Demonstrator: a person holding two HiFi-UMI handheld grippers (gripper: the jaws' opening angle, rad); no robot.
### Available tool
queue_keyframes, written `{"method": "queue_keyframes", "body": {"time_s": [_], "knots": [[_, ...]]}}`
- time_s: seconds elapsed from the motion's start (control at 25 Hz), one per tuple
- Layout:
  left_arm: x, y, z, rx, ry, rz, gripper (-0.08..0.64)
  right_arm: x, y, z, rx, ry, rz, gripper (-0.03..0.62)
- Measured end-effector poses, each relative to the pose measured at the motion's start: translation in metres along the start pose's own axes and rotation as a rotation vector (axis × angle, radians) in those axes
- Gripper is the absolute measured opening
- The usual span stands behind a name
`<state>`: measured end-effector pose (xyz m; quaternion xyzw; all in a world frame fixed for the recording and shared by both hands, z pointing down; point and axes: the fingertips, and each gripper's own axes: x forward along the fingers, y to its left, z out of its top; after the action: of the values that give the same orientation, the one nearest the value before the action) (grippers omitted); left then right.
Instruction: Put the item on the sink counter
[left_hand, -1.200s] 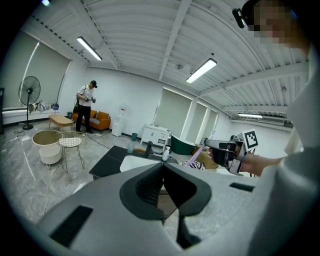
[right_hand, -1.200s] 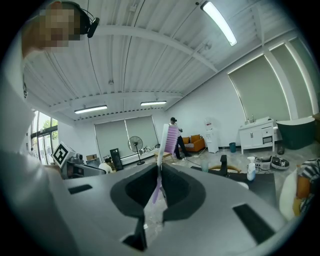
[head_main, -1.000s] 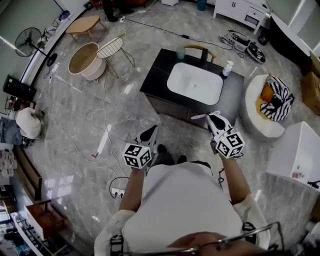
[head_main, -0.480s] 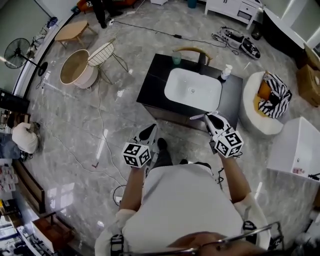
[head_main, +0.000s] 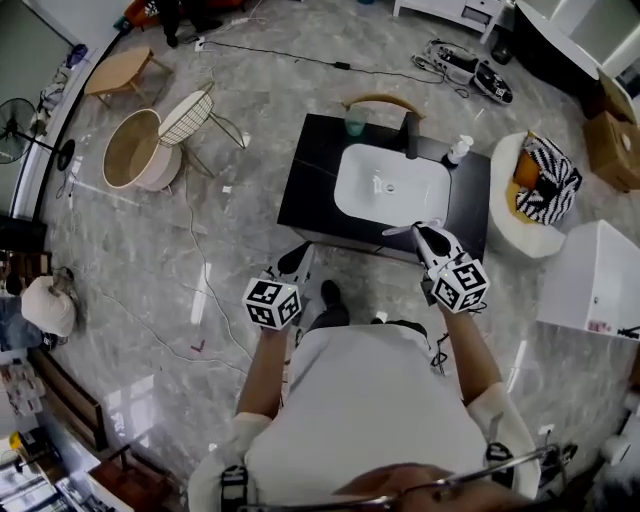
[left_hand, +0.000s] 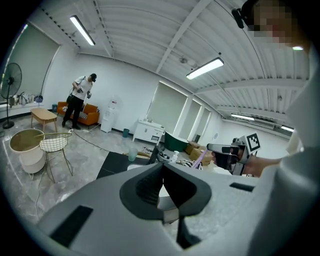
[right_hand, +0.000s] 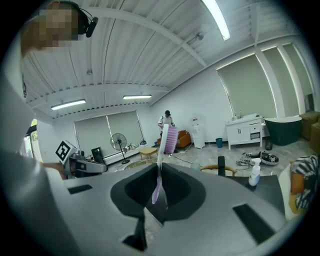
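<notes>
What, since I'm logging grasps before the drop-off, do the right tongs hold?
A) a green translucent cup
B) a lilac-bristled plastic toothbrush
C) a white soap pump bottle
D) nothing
B: the right gripper view shows the right tongs closed on the handle of the lilac-bristled plastic toothbrush, with its bristle head sticking up above them.

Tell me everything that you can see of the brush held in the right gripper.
The toothbrush has a slim lilac handle, plastic by its look, and a long head with a white back and purple bristles. It stands nearly upright in the right gripper view, head up, and its handle is clamped between the jaws of the right gripper; nothing else touches it. In the head view it sticks out sideways from the gripper, in the air by the front edge of the black sink counter, not yet laid down.
</notes>
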<state>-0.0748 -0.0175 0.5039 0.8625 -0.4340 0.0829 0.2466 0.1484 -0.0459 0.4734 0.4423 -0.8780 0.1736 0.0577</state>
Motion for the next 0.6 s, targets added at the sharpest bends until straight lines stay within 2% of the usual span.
{"method": "queue_keyframes", "body": {"time_s": [0.32,0.6], "knots": [[0.024,0.050,0.016,0.011,0.036,-0.081,0.005,0.045,0.003,0.006,0.005,0.006,-0.073,0.032],[0.038,0.068,0.024,0.032,0.062,-0.134,0.005,0.063,-0.003,0.018,-0.013,0.009,-0.116,0.032]]}}
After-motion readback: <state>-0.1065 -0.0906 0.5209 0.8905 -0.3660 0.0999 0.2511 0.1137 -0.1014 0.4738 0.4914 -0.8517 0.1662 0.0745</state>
